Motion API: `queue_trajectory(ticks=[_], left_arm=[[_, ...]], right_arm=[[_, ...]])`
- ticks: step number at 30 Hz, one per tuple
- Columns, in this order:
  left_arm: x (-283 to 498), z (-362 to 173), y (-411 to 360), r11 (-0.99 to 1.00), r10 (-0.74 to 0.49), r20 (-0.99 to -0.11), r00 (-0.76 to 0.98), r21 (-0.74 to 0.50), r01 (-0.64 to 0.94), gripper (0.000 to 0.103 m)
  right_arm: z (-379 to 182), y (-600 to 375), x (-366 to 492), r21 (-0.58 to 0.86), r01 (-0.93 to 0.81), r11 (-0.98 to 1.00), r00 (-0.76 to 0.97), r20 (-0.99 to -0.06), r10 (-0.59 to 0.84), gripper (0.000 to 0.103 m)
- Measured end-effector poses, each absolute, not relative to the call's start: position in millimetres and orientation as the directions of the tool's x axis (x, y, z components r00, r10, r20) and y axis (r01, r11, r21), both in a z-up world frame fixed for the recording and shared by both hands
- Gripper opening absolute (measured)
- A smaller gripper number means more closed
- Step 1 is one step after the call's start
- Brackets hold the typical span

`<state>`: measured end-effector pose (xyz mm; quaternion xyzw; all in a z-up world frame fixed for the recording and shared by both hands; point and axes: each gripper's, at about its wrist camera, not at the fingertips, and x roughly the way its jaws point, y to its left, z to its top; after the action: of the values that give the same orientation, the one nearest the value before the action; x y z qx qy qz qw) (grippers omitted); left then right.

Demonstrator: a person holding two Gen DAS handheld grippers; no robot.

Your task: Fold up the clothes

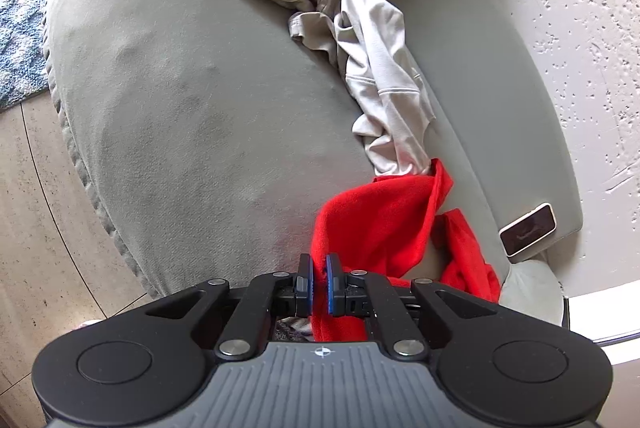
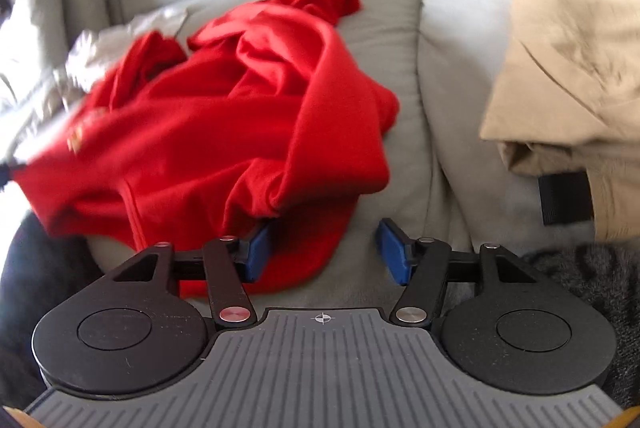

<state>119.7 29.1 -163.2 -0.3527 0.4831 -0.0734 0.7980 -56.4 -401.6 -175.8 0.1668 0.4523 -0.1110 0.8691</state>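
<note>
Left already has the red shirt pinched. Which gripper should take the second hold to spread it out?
Right. The right gripper is open, with the red shirt bunched on the sofa cushion directly at its fingertips. The left gripper is shut on the fabric.

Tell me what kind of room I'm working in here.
Most likely a home living room: a grey upholstered sofa with loose clothes on it, a blue patterned rug on a pale hard floor, and a textured white wall behind.
</note>
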Motion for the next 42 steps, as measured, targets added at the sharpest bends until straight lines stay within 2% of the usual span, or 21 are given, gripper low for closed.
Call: queue_trajectory(ticks=[3,4,5,8,10,13,15,18,21,25,26,28,32,34,39,40,42], left_arm=[[119,-164,25,0.74,-0.467,-0.704,0.535,-0.643,-0.199,0.004],[119,-163,23,0.742,-0.471,-0.698,0.539,-0.644,-0.186,0.004],[119,-162,21,0.745,-0.476,-0.695,0.539,-0.644,-0.172,0.005],[119,-159,18,0.738,-0.497,-0.677,0.543,-0.659,-0.145,0.005],[119,-157,19,0.711,-0.531,-0.658,0.534,-0.689,-0.142,0.004],[119,-148,26,0.643,-0.577,-0.632,0.517,-0.742,-0.189,0.004],[121,-134,28,0.581,-0.618,-0.579,0.532,-0.792,-0.186,0.004],[132,-90,20,0.481,-0.684,-0.453,0.572,-0.869,-0.113,0.004],[139,-14,3,0.415,-0.732,-0.282,0.62,-0.907,0.077,0.004],[120,87,-4,0.335,-0.749,-0.034,0.662,-0.881,0.333,0.004],[114,103,-5,0.332,-0.744,0.001,0.668,-0.867,0.372,0.004],[106,128,-10,0.353,-0.737,0.035,0.675,-0.832,0.427,0.004],[93,123,-25,0.433,-0.739,-0.066,0.67,-0.809,0.398,0.004],[83,99,-24,0.5,-0.725,-0.149,0.673,-0.786,0.365,0.004],[66,-3,-8,0.657,-0.647,-0.401,0.649,-0.724,0.207,0.004],[64,-26,-2,0.681,-0.614,-0.457,0.643,-0.719,0.139,0.004],[65,-61,12,0.67,-0.592,-0.511,0.623,-0.742,0.027,0.004]], right_arm=[[-172,-406,-52,0.194,0.366,0.91,0.539,-0.841,-0.037,0.047],[-171,-407,-53,0.197,0.37,0.908,0.537,-0.843,-0.036,0.032],[-170,-407,-56,0.235,0.365,0.901,0.551,-0.834,-0.005,0.002],[-171,-411,-62,0.34,0.391,0.855,0.569,-0.82,0.066,0.002],[-173,-427,-68,0.536,0.432,0.725,0.617,-0.762,0.196,0.002],[-166,-459,-82,0.789,0.442,0.427,0.752,-0.585,0.304,0.002],[-145,-475,-85,0.869,0.384,0.312,0.829,-0.474,0.298,0.002],[-83,-490,-73,0.908,0.257,0.33,0.905,-0.346,0.248,0.001],[4,-495,-64,0.894,0.096,0.437,0.964,-0.193,0.182,0.001],[111,-484,-92,0.784,-0.111,0.61,0.994,0.082,0.075,0.0],[130,-479,-100,0.74,-0.106,0.664,0.993,0.107,0.04,0.0],[149,-472,-99,0.694,-0.049,0.719,0.999,0.036,0.034,0.0],[116,-461,-76,0.638,0.133,0.758,0.966,-0.255,0.046,0.004],[76,-463,-72,0.651,0.187,0.735,0.93,-0.359,0.082,0.013],[-60,-477,-60,0.664,0.406,0.627,0.777,-0.613,0.146,0.014],[-84,-483,-60,0.67,0.447,0.592,0.745,-0.646,0.168,0.014],[-131,-491,-62,0.687,0.508,0.52,0.692,-0.685,0.228,0.017]])
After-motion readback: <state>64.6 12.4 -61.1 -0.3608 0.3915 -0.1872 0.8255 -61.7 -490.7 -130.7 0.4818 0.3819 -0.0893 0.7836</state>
